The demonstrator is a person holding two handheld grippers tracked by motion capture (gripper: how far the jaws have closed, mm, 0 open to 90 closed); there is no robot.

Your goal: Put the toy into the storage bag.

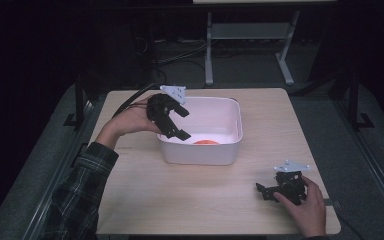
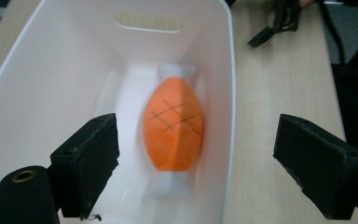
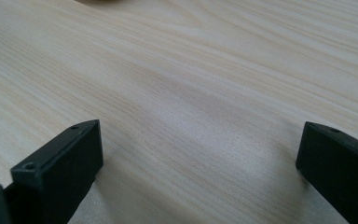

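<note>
An orange oval toy (image 2: pixel 173 128) with white ends and dark crossed lines lies on the floor of a white plastic bin (image 2: pixel 51 60). In the high view the toy (image 1: pixel 206 142) peeks over the bin's front wall (image 1: pixel 200 152). My left gripper (image 1: pixel 178 122) hangs open over the bin's left rim, above the toy and not touching it; in its own view the left gripper (image 2: pixel 209 158) has nothing between its jaws. My right gripper (image 1: pixel 266 190) rests low at the table's front right, open, and its own view shows the right gripper (image 3: pixel 200 163) over bare wood.
The light wooden table (image 1: pixel 190 200) has free room in front of and to the right of the bin. Dark floor, cables and a metal table frame (image 1: pixel 250 35) lie beyond the far edge.
</note>
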